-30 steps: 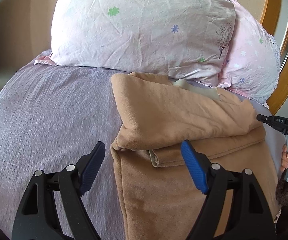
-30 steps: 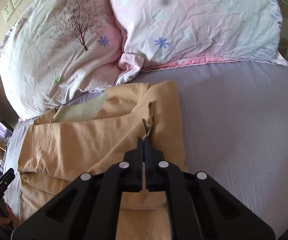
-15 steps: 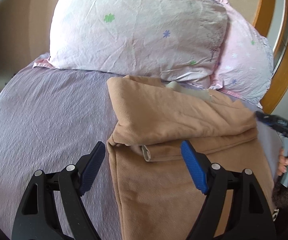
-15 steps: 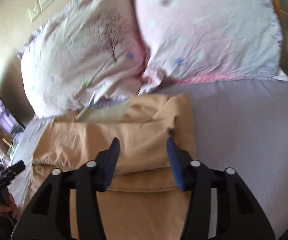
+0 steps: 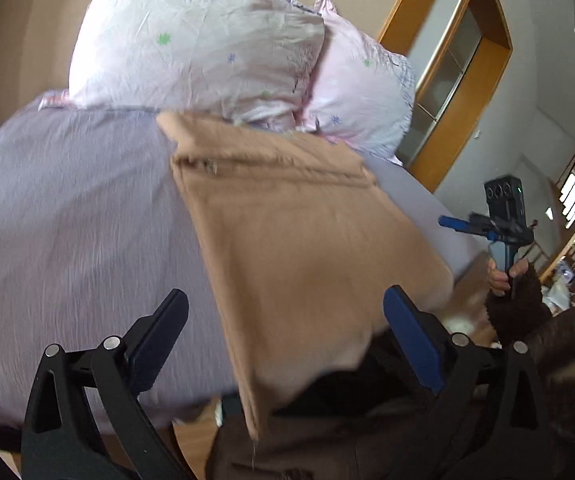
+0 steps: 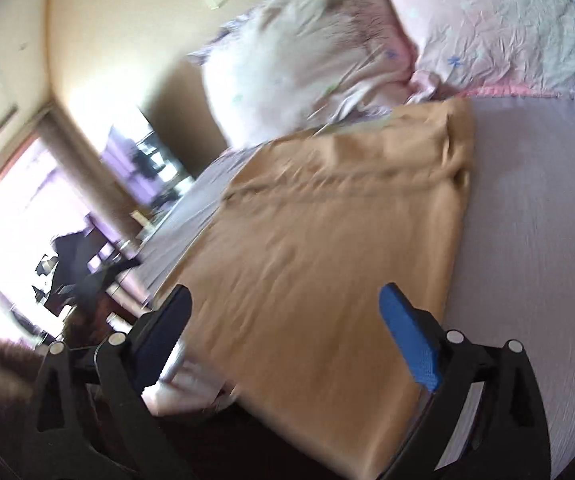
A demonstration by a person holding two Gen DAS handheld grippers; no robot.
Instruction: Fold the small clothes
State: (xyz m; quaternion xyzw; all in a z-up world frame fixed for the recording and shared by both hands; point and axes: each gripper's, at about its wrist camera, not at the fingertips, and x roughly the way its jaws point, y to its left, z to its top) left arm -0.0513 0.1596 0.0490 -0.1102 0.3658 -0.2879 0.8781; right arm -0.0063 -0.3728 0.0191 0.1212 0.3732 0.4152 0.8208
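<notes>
A tan garment [image 5: 287,220] lies on the lilac bed sheet [image 5: 67,220], its far part folded over near the pillows and its near end hanging over the bed's edge. It also shows in the right wrist view [image 6: 327,248]. My left gripper [image 5: 283,336] is open and empty above the garment's near end. My right gripper [image 6: 283,332] is open and empty above the near part of the garment. The right gripper also shows in the left wrist view [image 5: 487,228], off the bed's right edge, held in a hand.
Two pink-white flowered pillows [image 5: 207,48] lean at the head of the bed. A wooden door frame [image 5: 467,80] stands at the right. In the right wrist view a bright window [image 6: 15,220] and dark furniture lie left of the bed. Both views are motion-blurred.
My right gripper let go of the garment's folded edge and opened. Both grippers pulled back toward the bed's near edge. The garment now lies flatter.
</notes>
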